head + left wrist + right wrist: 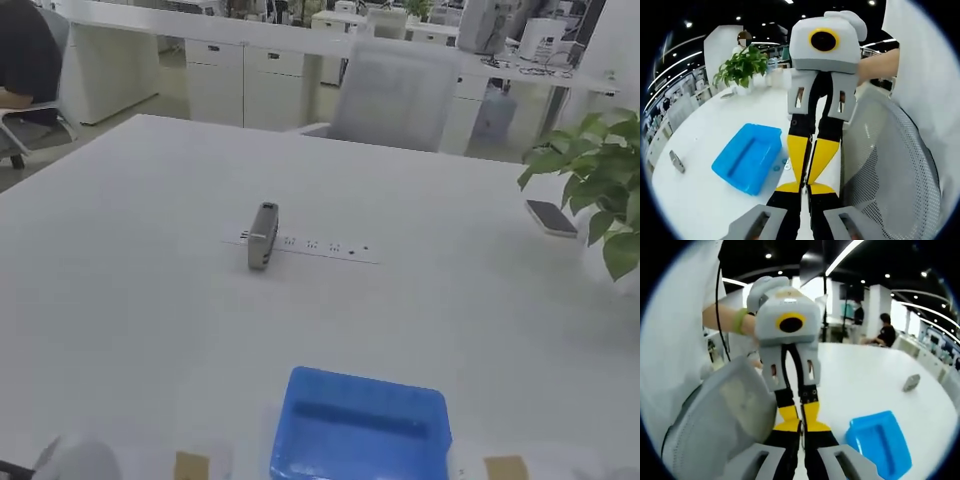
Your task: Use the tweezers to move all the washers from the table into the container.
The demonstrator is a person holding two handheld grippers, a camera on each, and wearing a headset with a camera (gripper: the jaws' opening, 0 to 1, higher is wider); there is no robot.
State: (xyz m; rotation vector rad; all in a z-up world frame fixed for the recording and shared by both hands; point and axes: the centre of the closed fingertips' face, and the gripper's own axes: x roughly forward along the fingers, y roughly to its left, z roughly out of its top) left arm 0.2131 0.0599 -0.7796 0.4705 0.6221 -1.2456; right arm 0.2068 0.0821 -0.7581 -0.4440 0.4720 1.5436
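Your washers (pixel 776 168) show in the left gripper view as two small pale-blue rings lying on the white table (pixel 150 300), just beside the near long wall of the blue container (pixel 360 425); I cannot tell whether more of them lie there. The container sits open side up at your edge of the table, straight in front of you in the head view. Just over that edge you hold the two grippers nose to nose. The right gripper (pixel 808 181) faces the left gripper's camera and the left gripper (pixel 801 419) faces the right one's, so their yellow tips meet in the middle of both gripper views. Each pair of jaws is drawn together with only a thin dark slit between the fingers, and I cannot make out anything pinched there. A grey mesh chair back (pixel 890 170) stands beside the grippers. Farther out on the table are a grey plug block (pixel 262 235) on a socket strip, a phone (pixel 552 217) and a leafy plant (pixel 600 180).
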